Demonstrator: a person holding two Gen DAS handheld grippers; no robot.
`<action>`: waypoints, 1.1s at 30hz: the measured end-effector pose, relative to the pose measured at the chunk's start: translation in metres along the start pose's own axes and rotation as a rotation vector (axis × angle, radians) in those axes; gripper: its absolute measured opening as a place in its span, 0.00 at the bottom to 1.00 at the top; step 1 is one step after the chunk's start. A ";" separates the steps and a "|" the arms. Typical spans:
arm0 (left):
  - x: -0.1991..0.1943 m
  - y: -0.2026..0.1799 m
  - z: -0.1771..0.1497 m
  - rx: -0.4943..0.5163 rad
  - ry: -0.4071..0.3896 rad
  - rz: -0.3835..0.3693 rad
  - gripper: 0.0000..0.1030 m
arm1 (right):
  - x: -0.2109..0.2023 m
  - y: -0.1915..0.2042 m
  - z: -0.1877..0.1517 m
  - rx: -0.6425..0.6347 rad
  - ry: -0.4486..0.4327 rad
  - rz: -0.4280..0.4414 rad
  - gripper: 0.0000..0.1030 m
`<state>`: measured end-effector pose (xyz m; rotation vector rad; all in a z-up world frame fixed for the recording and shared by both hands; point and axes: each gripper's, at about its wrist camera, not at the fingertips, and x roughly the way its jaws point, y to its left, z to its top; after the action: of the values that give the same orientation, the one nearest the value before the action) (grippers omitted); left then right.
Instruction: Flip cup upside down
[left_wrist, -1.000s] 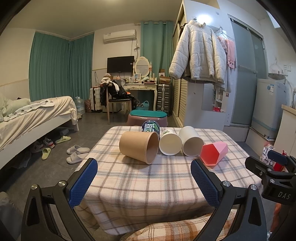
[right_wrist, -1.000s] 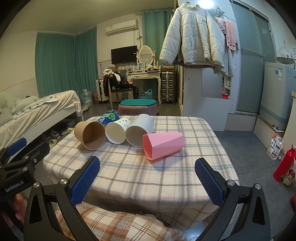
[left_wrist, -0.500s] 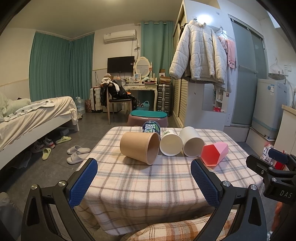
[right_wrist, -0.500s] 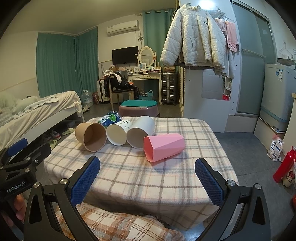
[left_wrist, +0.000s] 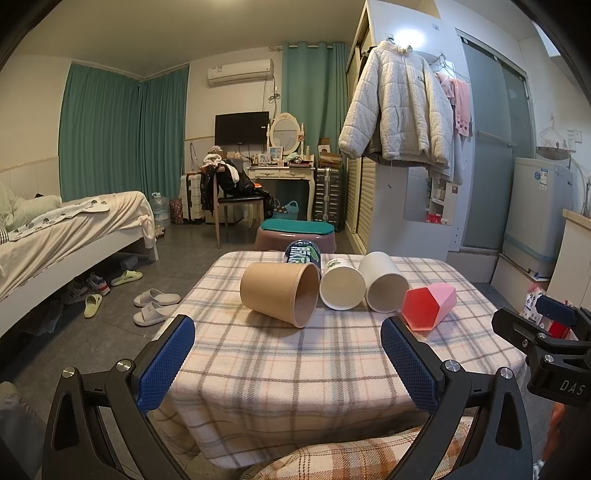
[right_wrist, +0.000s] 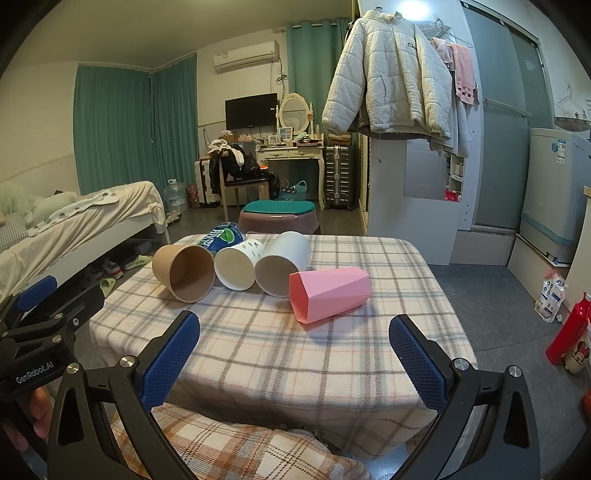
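Observation:
Several cups lie on their sides in a row on the plaid-covered table (left_wrist: 295, 362), mouths toward me: a brown paper cup (left_wrist: 279, 293) (right_wrist: 183, 273), a white cup with green print (left_wrist: 341, 284) (right_wrist: 238, 266), a plain white cup (left_wrist: 384, 286) (right_wrist: 282, 262) and a pink faceted cup (left_wrist: 428, 304) (right_wrist: 328, 295). A blue-green can (left_wrist: 301, 253) (right_wrist: 221, 236) lies behind them. My left gripper (left_wrist: 288, 360) is open and empty at the table's near edge. My right gripper (right_wrist: 295, 354) is open and empty there too, in front of the pink cup.
A bed (left_wrist: 66, 229) and slippers (left_wrist: 155, 306) are on the left. A stool (left_wrist: 295, 236) stands behind the table. A wardrobe with a hung jacket (left_wrist: 395, 107) and a washing machine (left_wrist: 535, 210) are on the right. A red bottle (right_wrist: 565, 328) stands on the floor.
The right gripper has drifted slightly forward and up. The left gripper has barely moved. The cups have not moved.

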<state>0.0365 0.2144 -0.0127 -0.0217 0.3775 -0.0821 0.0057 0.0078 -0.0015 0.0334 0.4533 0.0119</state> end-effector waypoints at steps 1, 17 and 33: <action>0.000 0.000 0.000 0.000 0.000 0.001 1.00 | 0.000 0.000 0.000 0.000 0.000 0.000 1.00; 0.002 0.004 0.000 -0.002 0.005 0.001 1.00 | -0.001 0.005 0.000 -0.007 0.003 0.011 1.00; 0.036 0.043 0.014 -0.038 0.056 0.045 1.00 | 0.022 0.029 0.024 -0.048 0.060 0.025 1.00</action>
<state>0.0783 0.2544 -0.0147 -0.0487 0.4350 -0.0316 0.0359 0.0366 0.0112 -0.0086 0.5120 0.0481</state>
